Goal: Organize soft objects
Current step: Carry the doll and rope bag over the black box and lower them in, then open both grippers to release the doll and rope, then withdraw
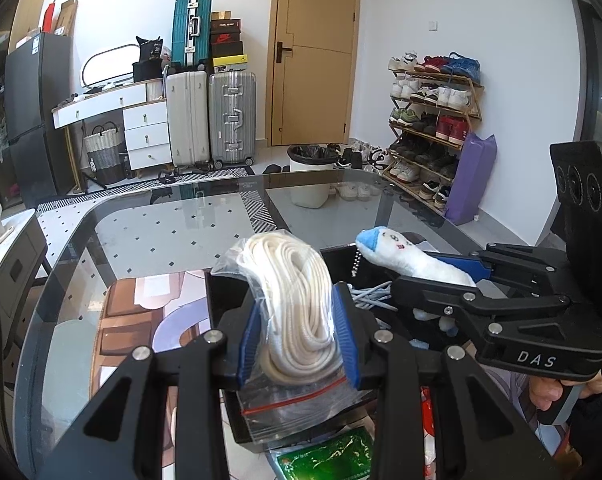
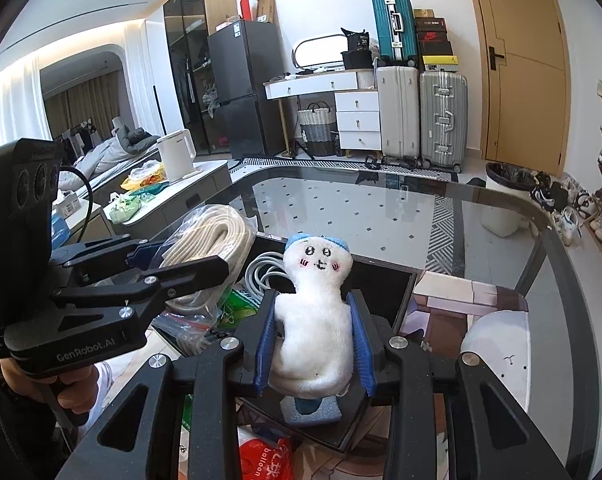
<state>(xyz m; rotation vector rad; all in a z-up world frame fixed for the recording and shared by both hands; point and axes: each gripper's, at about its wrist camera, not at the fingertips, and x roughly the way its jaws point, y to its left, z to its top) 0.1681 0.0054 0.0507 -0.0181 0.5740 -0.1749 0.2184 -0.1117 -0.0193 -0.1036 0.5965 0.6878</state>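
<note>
My left gripper (image 1: 299,332) is shut on a clear zip bag of coiled white rope (image 1: 297,304) and holds it over a black tray (image 1: 217,292). The bag also shows at the left of the right wrist view (image 2: 217,240). My right gripper (image 2: 315,344) is shut on a white plush doll (image 2: 315,312) with a blue cap and a drawn face, held upright above the tray (image 2: 397,284). In the left wrist view the right gripper (image 1: 445,280) comes in from the right, with the doll (image 1: 413,258) lying sideways in it.
A coil of grey cable (image 2: 265,274) lies in the tray. A green packet (image 1: 329,460), a red balloon packet (image 2: 261,460) and a white plush item (image 2: 497,360) lie on the glass table (image 1: 173,236). A patterned mat (image 1: 141,320) lies beside the tray.
</note>
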